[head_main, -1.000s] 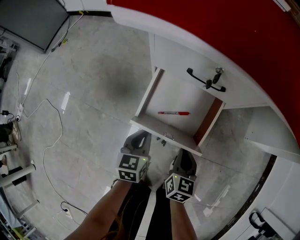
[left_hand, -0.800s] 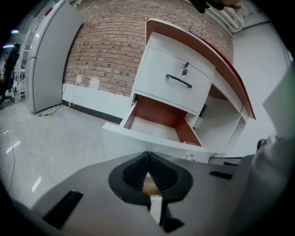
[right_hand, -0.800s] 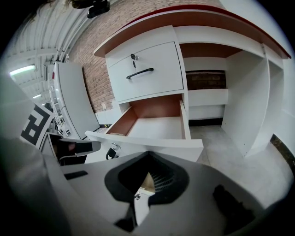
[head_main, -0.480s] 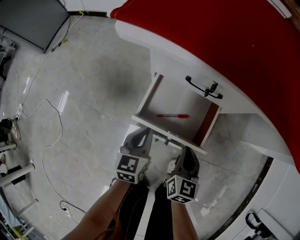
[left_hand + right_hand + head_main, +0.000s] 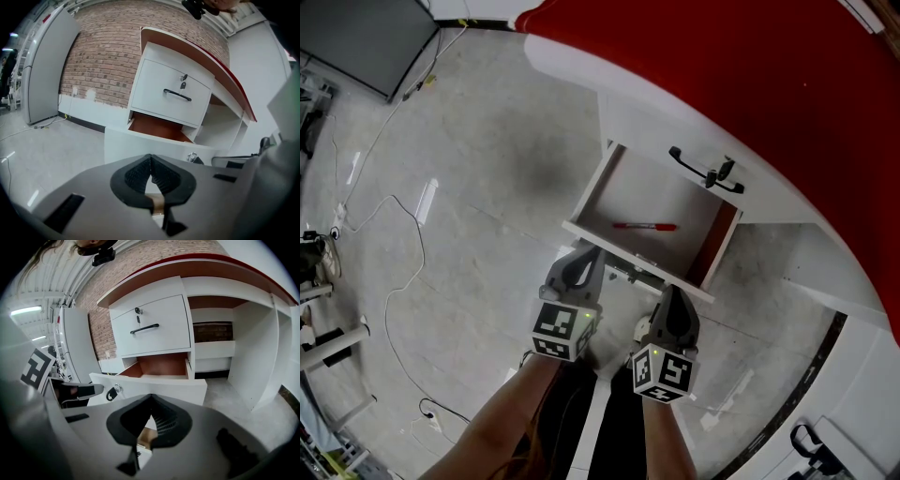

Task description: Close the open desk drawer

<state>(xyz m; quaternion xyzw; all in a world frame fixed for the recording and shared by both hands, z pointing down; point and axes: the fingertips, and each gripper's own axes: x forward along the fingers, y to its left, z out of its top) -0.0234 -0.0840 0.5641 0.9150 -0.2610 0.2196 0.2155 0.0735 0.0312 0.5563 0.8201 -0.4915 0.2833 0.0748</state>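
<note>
The white desk (image 5: 628, 103) with a red top has its lower drawer (image 5: 633, 263) pulled out, a red pen (image 5: 644, 226) lying inside. Above it is a closed drawer with a black handle (image 5: 705, 169) and a key. My left gripper (image 5: 584, 255) is shut, its tips at the left part of the drawer's white front panel (image 5: 140, 145). My right gripper (image 5: 672, 298) is shut too, tips at the right part of the front panel (image 5: 164, 385). Nothing is held in either. In the right gripper view the drawer's brown inside (image 5: 161, 365) shows.
Cables (image 5: 403, 272) trail over the grey floor at the left. A dark panel (image 5: 366, 42) lies at the top left. White shelf compartments (image 5: 213, 350) open to the right of the drawers. A small lock (image 5: 112, 392) sticks out of the drawer front.
Both grippers have moved forward against the drawer front, and the drawer has slid a little way into the desk.
</note>
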